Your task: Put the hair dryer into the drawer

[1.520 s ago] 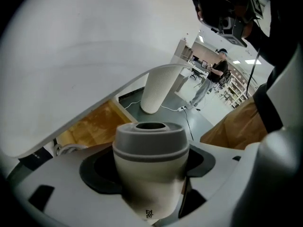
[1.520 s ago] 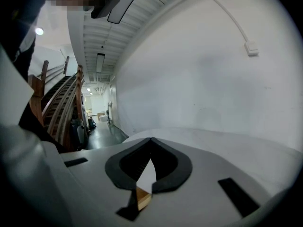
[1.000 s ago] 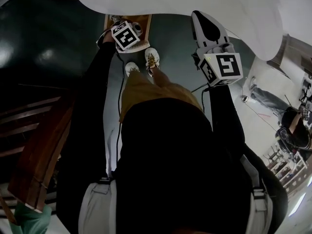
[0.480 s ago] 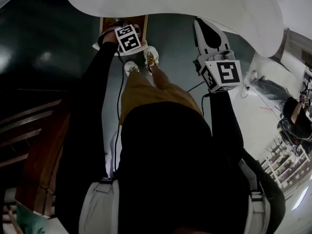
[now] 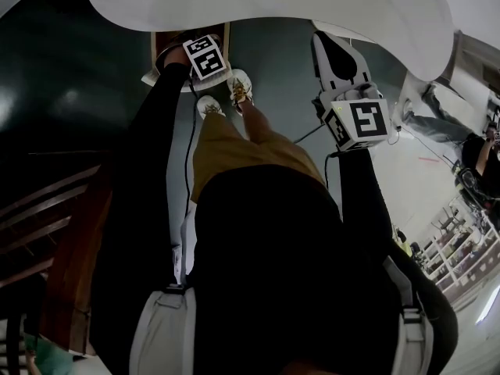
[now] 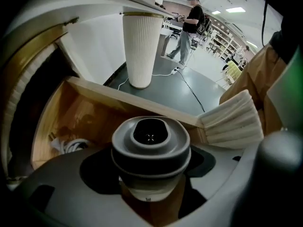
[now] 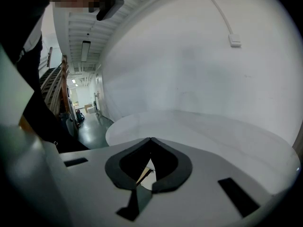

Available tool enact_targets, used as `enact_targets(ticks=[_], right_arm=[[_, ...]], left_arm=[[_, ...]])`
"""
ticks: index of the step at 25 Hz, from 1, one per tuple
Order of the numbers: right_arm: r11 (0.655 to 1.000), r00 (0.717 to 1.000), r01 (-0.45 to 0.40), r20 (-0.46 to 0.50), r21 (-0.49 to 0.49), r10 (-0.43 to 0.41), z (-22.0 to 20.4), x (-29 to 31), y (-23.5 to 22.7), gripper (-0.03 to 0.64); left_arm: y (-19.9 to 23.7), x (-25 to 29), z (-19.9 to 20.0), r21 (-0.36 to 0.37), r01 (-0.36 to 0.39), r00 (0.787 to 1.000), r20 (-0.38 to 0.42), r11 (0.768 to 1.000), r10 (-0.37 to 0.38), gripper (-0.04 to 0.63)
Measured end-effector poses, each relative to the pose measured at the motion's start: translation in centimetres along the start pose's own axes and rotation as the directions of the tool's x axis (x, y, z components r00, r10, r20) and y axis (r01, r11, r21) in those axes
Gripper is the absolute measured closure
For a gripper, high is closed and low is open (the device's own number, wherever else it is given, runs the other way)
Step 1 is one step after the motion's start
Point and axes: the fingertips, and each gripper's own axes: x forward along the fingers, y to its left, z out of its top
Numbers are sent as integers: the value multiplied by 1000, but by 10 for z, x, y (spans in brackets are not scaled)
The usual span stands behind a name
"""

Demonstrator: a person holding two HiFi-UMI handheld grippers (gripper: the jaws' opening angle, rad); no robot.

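Left gripper view shows the left gripper with its jaws clamped on the hair dryer. The grey, flared round end of the dryer faces the camera, and a paler section sits lower down between the pads. The dryer hangs over the open wooden drawer, inside its walls in this view. Whether it touches the drawer floor cannot be told. A white coiled cable lies in the near left corner of the drawer. A white ribbed column stands on the dark floor beyond the drawer.

Right gripper view shows the right gripper with its jaws together, tips meeting, and nothing between them. It is raised near the edge of the white counter, well apart from the drawer.

Head view shows the left arm reaching down toward the drawer beneath the counter edge, and the right arm held higher at the person's right.

Handling notes (judgement):
- The dryer appears to be a rigid plastic shell, smooth and rounded. It is likely to rotate or slide in the jaws if the clamp is slack.
- Its weight is probably moderate and unevenly spread.
- Take hold across the body just behind the flared end, as at present, so that the flare acts as a stop against slipping.
- Lower the dryer until it rests on the drawer floor, clear of the coiled cable, before parting the jaws. A drop could crack the shell.
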Motion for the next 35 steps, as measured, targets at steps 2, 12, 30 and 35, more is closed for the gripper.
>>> enact_targets(ticks=[2,12,30,35], right_arm=[[1000,1000,3,-6,3,-3,-3,0,-2,591],[1000,999,21,-25,18,-21,-12,-7,-6,591],[1000,999,-30,22,-3,30,-1,-18,12,591],[999,998,-50,46,-2,50,2,-22,15,591]], left_arm=[[1,5,-4,7,-3,1000,-15,1000,3,222],[1,15,-1,65,-15,1000,-23,998,17,221],[-9,-10,3,19,-75,996,55,997,74,221],[-14,-21,4,-2,-95,994,62,995,95,221]])
